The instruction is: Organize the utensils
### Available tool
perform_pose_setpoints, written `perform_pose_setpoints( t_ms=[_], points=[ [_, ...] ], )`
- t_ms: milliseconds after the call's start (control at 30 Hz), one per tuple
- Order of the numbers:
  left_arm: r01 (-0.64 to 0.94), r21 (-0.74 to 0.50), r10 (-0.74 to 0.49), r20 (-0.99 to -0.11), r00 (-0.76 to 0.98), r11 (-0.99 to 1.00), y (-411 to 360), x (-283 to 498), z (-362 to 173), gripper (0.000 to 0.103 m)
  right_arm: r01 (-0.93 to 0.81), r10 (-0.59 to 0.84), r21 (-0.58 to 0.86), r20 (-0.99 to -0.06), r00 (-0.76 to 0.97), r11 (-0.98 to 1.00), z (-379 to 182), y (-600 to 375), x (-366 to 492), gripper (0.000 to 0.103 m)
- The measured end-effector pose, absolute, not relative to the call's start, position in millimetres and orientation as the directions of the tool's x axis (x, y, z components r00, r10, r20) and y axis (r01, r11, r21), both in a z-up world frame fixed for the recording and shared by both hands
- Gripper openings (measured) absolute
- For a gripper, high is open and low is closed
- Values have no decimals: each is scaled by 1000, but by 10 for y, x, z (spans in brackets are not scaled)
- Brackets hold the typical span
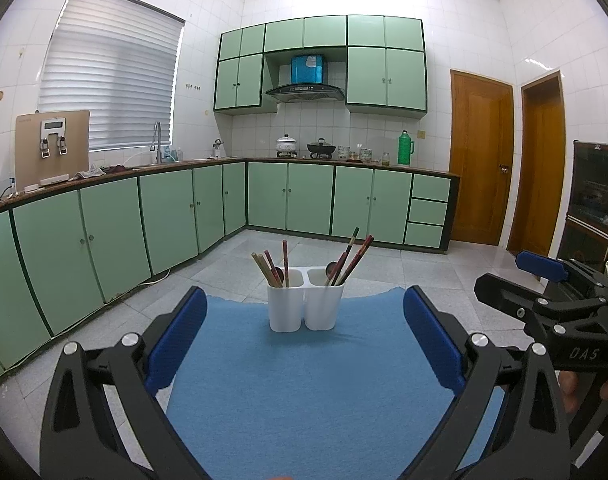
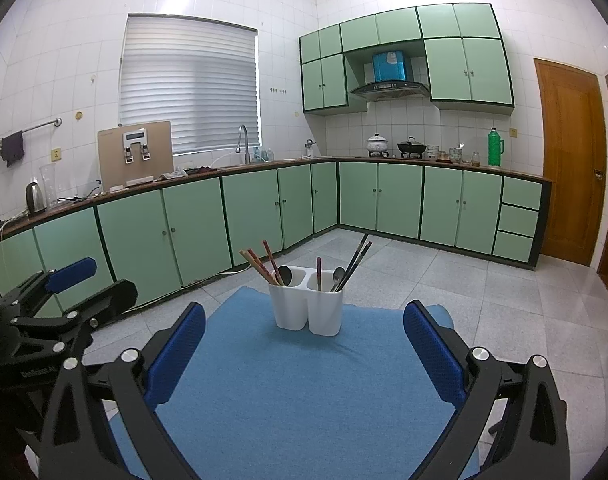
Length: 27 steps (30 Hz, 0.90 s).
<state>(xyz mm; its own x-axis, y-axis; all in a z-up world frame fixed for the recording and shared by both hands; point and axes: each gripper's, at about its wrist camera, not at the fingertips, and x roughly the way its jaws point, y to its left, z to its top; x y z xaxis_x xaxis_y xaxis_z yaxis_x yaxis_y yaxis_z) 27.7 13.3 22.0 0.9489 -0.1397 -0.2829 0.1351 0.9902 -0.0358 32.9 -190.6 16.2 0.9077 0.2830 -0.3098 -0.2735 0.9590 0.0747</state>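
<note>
A white two-compartment utensil holder (image 1: pixel 306 305) (image 2: pixel 310 306) stands upright at the far end of a blue cloth (image 1: pixel 304 392) (image 2: pixel 304 392). Chopsticks (image 1: pixel 271 267) (image 2: pixel 259 266) and a dark spoon (image 2: pixel 284 275) lean in its left cup. More chopsticks (image 1: pixel 354 258) (image 2: pixel 356 260) and a metal spoon (image 2: pixel 337 276) sit in the right cup. My left gripper (image 1: pixel 304 334) is open, short of the holder, nothing between its blue pads. My right gripper (image 2: pixel 304 338) is open too, likewise empty. Each gripper also shows at the edge of the other's view.
The cloth covers a small table above a grey tiled floor (image 2: pixel 484 292). Green cabinets (image 1: pixel 163 220) run along the left and back walls under a cluttered worktop. Wooden doors (image 1: pixel 482 160) stand at the right. A dark rack (image 1: pixel 592 208) is at the far right.
</note>
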Motion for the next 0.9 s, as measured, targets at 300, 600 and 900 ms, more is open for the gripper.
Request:
perform_pose_setpoints(
  t_ms=[300, 600, 900],
  points=[
    [135, -36, -140, -283, 949, 990, 133, 276, 220, 96, -274, 283, 75, -311, 907, 959, 158, -1901, 329, 98],
    [132, -35, -137, -284, 949, 991, 148, 273, 224, 96, -275, 283, 70, -311, 907, 959, 165, -1912, 325, 98],
    [134, -37, -139, -284, 949, 990, 151, 268, 223, 96, -275, 283, 70, -311, 907, 959, 164, -1910, 325, 98]
  ],
)
